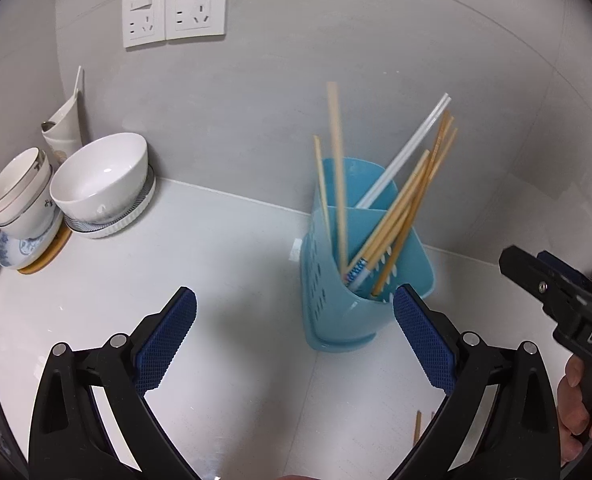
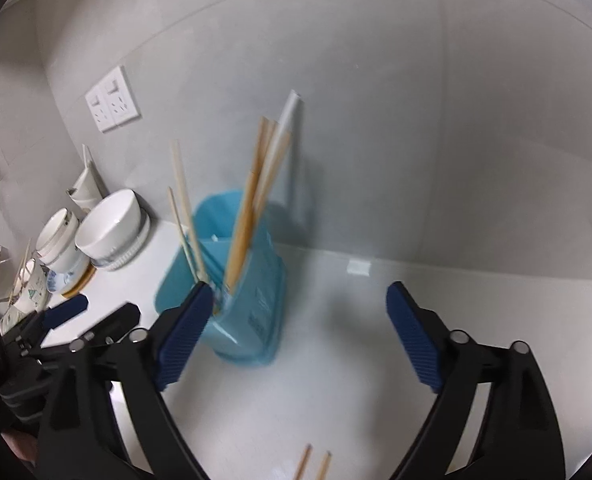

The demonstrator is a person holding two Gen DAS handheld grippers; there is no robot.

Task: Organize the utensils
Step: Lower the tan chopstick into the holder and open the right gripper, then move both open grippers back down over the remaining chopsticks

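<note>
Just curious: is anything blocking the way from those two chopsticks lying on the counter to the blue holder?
Nothing visible. Bare counter lies between the loose chopsticks and the blue holder, whose top is open though crowded with leaning chopsticks.

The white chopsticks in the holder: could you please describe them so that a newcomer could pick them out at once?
Start at the grey tiled wall with the two white sockets, then drop to the blue holder standing on the white counter by that wall. Among the sticks standing in it, the white chopsticks lean up to the right; every other stick there is tan wood.
</note>
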